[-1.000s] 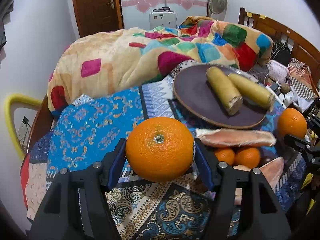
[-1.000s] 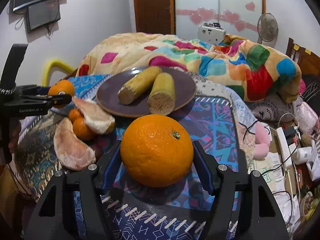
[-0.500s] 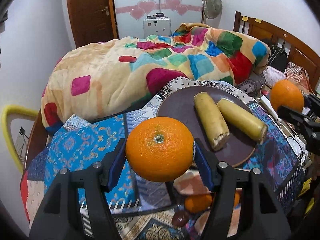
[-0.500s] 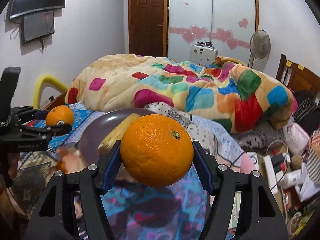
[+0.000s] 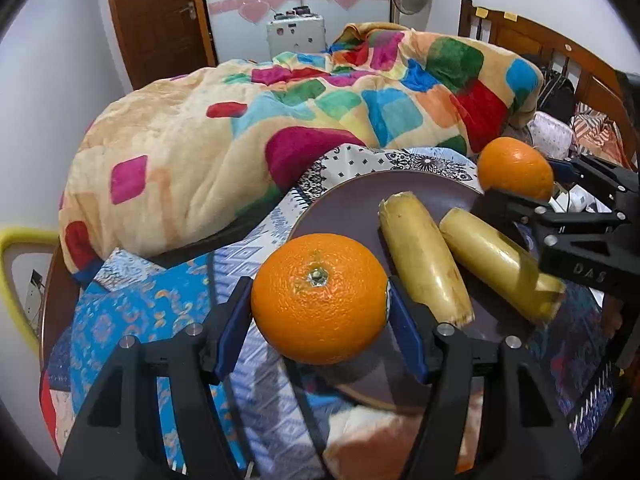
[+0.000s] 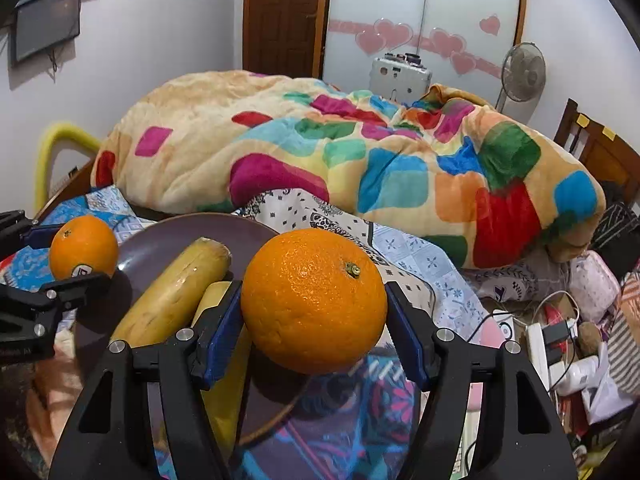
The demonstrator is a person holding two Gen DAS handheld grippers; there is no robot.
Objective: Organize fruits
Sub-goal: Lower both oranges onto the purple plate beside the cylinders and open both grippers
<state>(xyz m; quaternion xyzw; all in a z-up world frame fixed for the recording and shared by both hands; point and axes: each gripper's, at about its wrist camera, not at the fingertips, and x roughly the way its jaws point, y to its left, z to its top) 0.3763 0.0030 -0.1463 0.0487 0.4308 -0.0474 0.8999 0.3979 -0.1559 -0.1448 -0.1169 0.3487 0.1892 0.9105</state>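
My left gripper (image 5: 320, 300) is shut on a large orange (image 5: 320, 298), held above the near rim of a dark purple plate (image 5: 356, 204). Two wrapped yellow corn cobs (image 5: 424, 258) lie side by side on that plate. My right gripper (image 6: 314, 302) is shut on a second orange (image 6: 314, 300) over the plate's (image 6: 160, 240) right side. Each gripper shows in the other's view: the right one (image 5: 516, 170) at the plate's far right, the left one (image 6: 82, 246) at its left edge. Peeled pomelo pieces (image 5: 384, 436) lie blurred below the plate.
The plate rests on a patterned blue cloth (image 5: 132, 312) over a bed. A bulky patchwork blanket (image 5: 248, 128) rises just behind it. A wooden headboard (image 5: 560, 52) and a clutter of cables and a power strip (image 6: 548, 340) lie to the right.
Both grippers have carried their oranges forward from the cloth and pomelo pieces to over the plate. The plate and cobs now sit close under the fingers. Neither grip changed.
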